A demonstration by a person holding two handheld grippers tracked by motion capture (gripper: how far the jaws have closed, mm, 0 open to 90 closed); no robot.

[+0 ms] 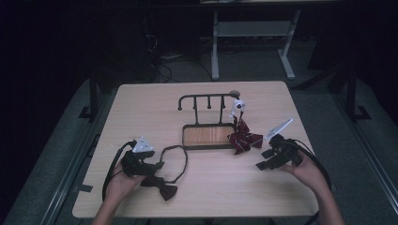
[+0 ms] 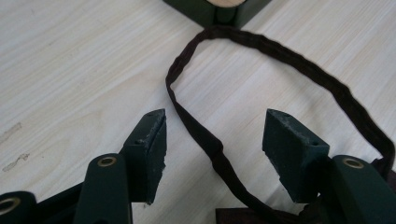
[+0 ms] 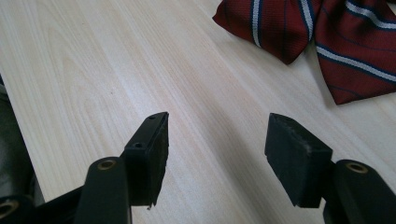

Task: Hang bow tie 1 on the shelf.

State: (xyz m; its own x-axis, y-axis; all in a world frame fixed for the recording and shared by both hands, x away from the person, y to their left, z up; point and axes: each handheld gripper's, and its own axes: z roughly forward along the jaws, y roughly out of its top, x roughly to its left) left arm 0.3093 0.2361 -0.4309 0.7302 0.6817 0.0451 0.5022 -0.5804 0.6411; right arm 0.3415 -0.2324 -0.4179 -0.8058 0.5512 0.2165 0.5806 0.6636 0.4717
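A pale wooden bench (image 1: pixel 141 103) stands on grey floor (image 1: pixel 56 154). Behind it — darkness, and a white metal desk frame (image 1: pixel 248 33).

The table (image 1: pixel 141 103) is pale wood grain. Ahead of the right tongs (image 3: pixel 217 140) lies a dark red bow (image 3: pixel 308 32) with white-and-navy stripes. Between the black left tongs (image 2: pixel 215 140) runs a dark brown strap (image 2: pixel 205 140).

Each black hand-held gripper (image 1: pixel 150 165) carries a grey three-cornered plate, brass-ringed screw holes and a trailing black cable.
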